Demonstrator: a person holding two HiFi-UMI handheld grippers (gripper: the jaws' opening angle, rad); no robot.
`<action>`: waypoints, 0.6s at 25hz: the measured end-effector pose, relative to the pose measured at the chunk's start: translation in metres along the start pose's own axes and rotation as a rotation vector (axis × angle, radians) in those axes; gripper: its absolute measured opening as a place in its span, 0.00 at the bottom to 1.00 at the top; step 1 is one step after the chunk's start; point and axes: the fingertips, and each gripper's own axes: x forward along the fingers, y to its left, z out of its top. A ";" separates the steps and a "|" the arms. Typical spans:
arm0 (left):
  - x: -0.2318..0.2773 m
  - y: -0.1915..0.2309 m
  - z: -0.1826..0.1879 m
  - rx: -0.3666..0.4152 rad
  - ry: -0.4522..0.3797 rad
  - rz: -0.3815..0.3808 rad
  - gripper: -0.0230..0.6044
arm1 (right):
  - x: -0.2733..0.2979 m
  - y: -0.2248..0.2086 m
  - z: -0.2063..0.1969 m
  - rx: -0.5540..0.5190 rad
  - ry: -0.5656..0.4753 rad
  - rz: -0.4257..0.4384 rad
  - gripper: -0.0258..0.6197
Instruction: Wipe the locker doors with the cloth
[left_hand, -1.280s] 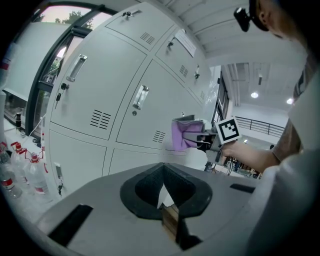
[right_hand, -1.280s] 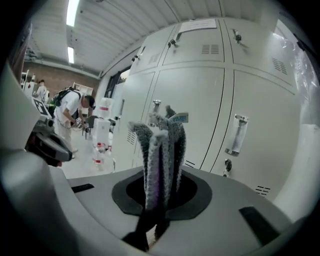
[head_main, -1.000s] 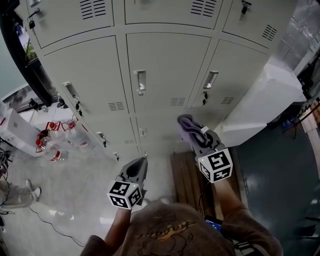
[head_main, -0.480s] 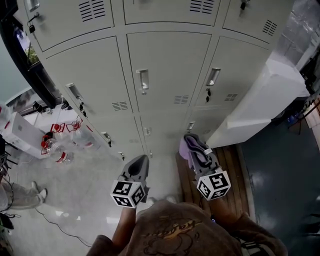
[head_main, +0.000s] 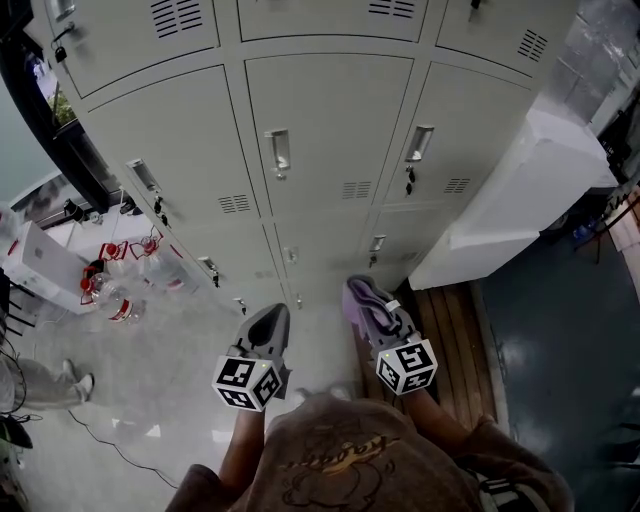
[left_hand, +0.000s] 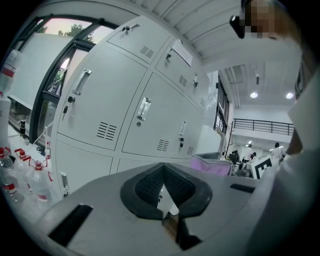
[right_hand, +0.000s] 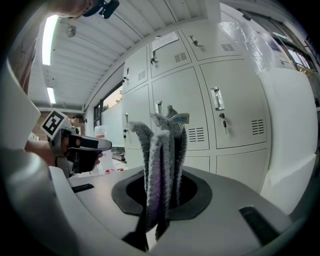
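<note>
purple-grey cloth (head_main: 352, 296): pinched in the right gripper (head_main: 372, 310) jaws, folds sticking up past them; off the doors, low in front of the bottom row
left gripper (head_main: 268, 318): jaws closed together, nothing between; beside the right one, not touching it
locker doors (head_main: 330, 130): pale grey, handles and vents, all closed
right of lockers: white cabinet (head_main: 520, 200) up against the end column
floor (head_main: 170, 390): wooden boards (head_main: 455, 330) under the right gripper; red-capped bottles (head_main: 112, 296) at left by the lockers
</note>
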 end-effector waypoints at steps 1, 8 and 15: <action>-0.001 0.000 -0.001 0.001 0.001 0.002 0.04 | 0.001 0.001 -0.001 -0.004 0.003 0.003 0.12; -0.006 -0.004 -0.005 0.023 0.013 0.016 0.04 | -0.002 0.003 0.004 0.005 -0.016 0.002 0.12; -0.012 -0.003 -0.010 0.025 0.023 0.043 0.04 | -0.008 0.009 0.006 0.002 -0.025 0.003 0.12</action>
